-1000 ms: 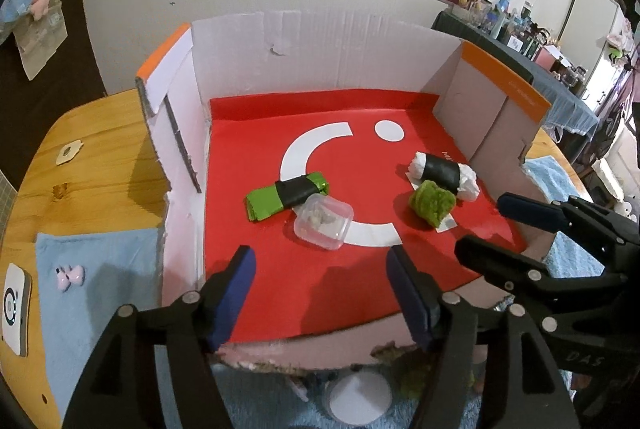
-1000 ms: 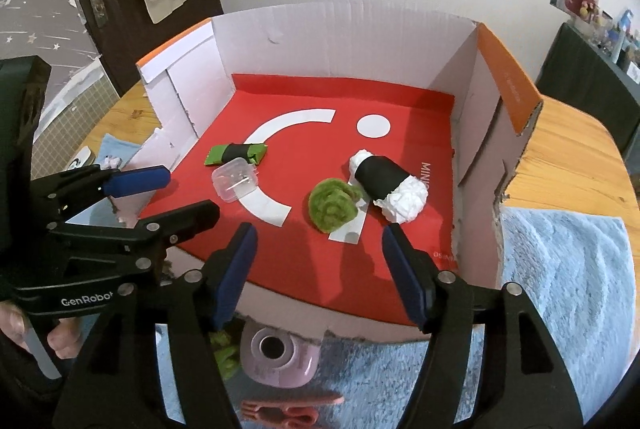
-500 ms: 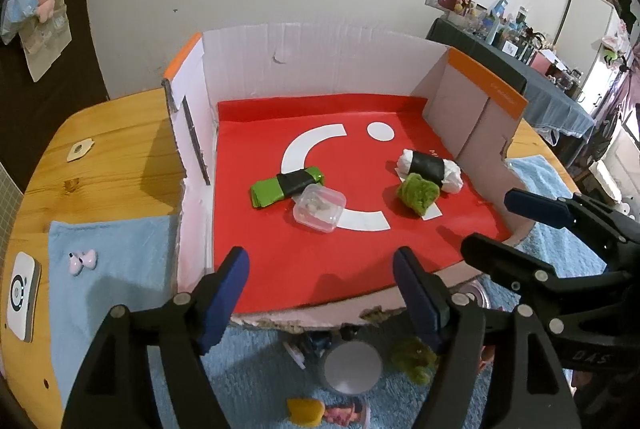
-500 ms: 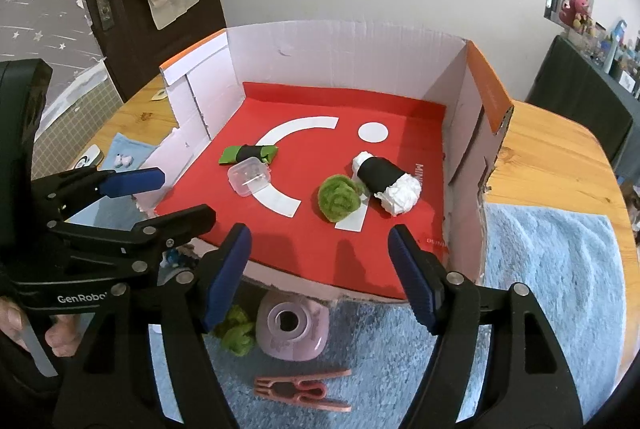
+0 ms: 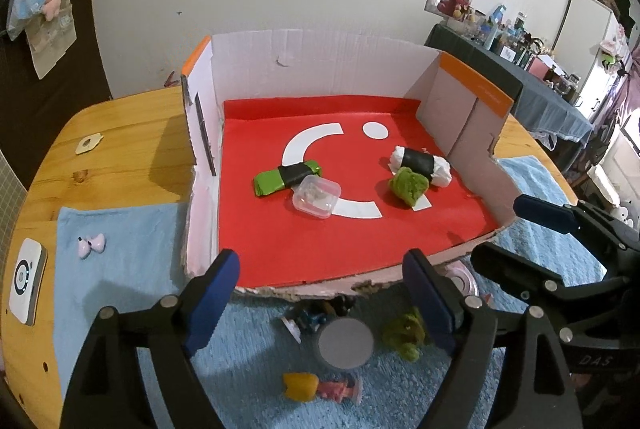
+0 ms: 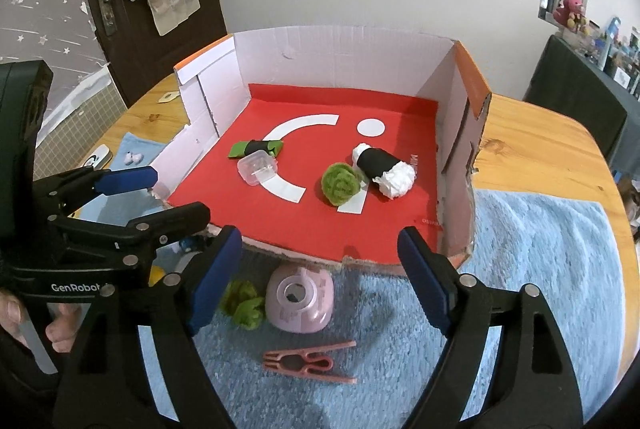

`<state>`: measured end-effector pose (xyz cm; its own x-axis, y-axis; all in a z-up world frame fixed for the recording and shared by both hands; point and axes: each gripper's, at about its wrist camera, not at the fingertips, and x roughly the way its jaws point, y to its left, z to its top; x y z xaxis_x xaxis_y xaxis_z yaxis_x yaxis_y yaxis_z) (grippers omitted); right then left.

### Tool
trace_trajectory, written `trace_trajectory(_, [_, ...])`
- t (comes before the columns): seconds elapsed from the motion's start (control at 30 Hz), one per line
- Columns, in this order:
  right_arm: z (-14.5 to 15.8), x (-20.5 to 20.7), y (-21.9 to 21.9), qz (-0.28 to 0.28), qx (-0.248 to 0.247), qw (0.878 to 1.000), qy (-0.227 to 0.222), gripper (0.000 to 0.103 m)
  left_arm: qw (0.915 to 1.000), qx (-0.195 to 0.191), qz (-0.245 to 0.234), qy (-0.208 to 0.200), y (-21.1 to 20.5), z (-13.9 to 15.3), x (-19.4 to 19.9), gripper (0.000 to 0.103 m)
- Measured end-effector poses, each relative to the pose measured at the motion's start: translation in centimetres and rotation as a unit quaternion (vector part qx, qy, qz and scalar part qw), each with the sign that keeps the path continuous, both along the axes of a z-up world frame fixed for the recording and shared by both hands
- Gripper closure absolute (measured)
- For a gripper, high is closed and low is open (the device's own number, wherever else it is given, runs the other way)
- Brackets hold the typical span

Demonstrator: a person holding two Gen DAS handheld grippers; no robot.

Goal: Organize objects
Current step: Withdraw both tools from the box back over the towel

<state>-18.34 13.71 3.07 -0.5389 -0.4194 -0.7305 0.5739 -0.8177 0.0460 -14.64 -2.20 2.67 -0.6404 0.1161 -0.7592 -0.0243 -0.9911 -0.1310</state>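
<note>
Both grippers hang over the blue towel (image 6: 540, 269) in front of the cardboard box (image 5: 320, 61), nothing in either. Left gripper (image 5: 326, 293) has its blue pads spread wide apart, empty; right gripper (image 6: 320, 269) same, fingers wide apart w/ nothing between.

Inside the box, on the red liner (image 5: 320, 241): a green roll w/ black band (image 5: 286, 177) touching a small clear plastic case (image 5: 316, 197), & off to the right a white roll w/ black band (image 5: 420, 165) right against a fuzzy green ball (image 5: 408, 185).

Outside the box, on the towel near its front edge: a pink tape dispenser (image 6: 300, 301), a green fuzzy toy (image 6: 244, 305) just beside it, a pink clothespin (image 6: 310, 365) nearer the camera. Left view shows a grey round lid (image 5: 346, 343) & a yellow/pink figure (image 5: 316, 387), blurry. Small pink bow (image 5: 92, 245) sits well to the left on the towel
</note>
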Motion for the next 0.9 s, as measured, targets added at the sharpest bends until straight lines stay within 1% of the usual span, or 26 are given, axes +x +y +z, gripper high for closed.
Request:
trace_trajectory(0.1, [0.0,0.5,0.1,-0.001,-0.001,1.0,0.002,0.023,1.0,-0.001,0.003,0.003,0.1,0.1,0.5,0.013])
trace_trajectory(0.17, [0.0,0.8,0.3,-0.001,-0.002,1.0,0.002,0.022,1.0,-0.001,0.004,0.004,0.0,0.2,0.8,0.013])
trace_trajectory(0.23, [0.0,1.1,0.4,-0.001,-0.004,1.0,0.001,0.018,1.0,-0.001,0.005,0.004,0.0,0.1,1.2,0.013])
trace_trajectory(0.37, [-0.1,1.7,0.7,-0.002,-0.005,1.0,0.001,0.018,1.0,-0.001,0.004,0.002,0.1,0.1,1.5,0.013])
trace_trajectory(0.5, [-0.1,2.3,0.9,-0.003,-0.005,1.0,0.001,0.018,1.0,-0.003,0.001,0.001,0.5,-0.1,2.4,0.008])
trace_trajectory(0.6, [-0.3,2.8,1.1,-0.003,-0.006,1.0,0.001,0.013,1.0,-0.004,-0.002,-0.002,0.7,-0.2,3.0,0.008])
trace_trajectory(0.9, [-1.3,3.7,1.8,-0.008,-0.008,1.0,-0.01,0.013,0.9999,-0.002,0.006,-0.009,0.5,-0.8,4.1,0.008])
